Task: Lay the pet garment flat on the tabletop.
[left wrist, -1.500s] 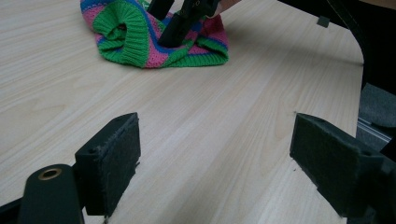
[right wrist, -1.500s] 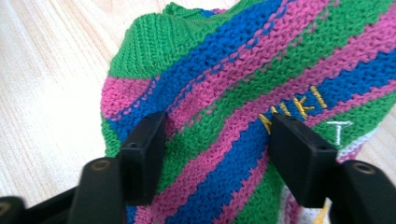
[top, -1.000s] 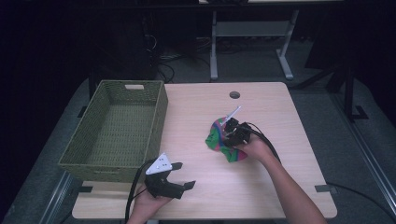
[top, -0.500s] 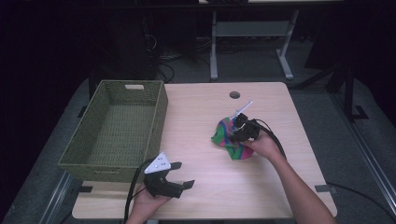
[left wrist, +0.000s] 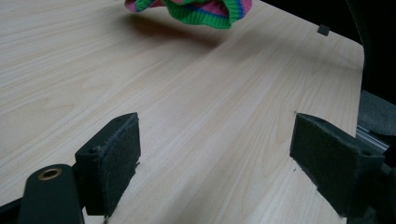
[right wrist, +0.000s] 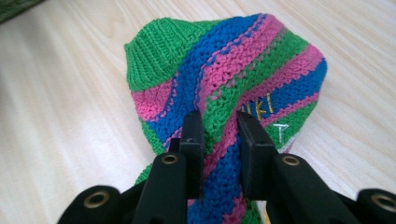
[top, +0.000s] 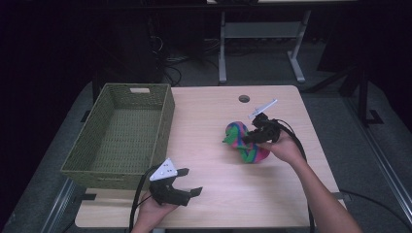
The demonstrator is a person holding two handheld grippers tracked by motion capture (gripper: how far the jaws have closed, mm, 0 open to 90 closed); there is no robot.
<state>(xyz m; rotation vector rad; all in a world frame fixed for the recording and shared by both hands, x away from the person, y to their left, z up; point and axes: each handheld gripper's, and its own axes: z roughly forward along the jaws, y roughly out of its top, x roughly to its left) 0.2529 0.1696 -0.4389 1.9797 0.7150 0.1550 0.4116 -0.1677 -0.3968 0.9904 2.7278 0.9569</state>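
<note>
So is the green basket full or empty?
Empty. The green basket shows only its bare woven floor; the striped knit is outside it, pinched by the right gripper.

Black gripper bodies, grey three-cornered plates, black cables

place: lab or test room | signs: bare wooden table; dark surround; floor cables; metal stand

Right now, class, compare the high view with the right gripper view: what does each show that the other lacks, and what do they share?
High view: the green woven basket, the left gripper with jaws apart, and both of the person's forearms.
Right gripper view: small yellow and white stitched letters on the knit, and the jaws pinching a fold of it.
Both: the striped knitted cloth held by the right gripper above the wooden table.
</note>
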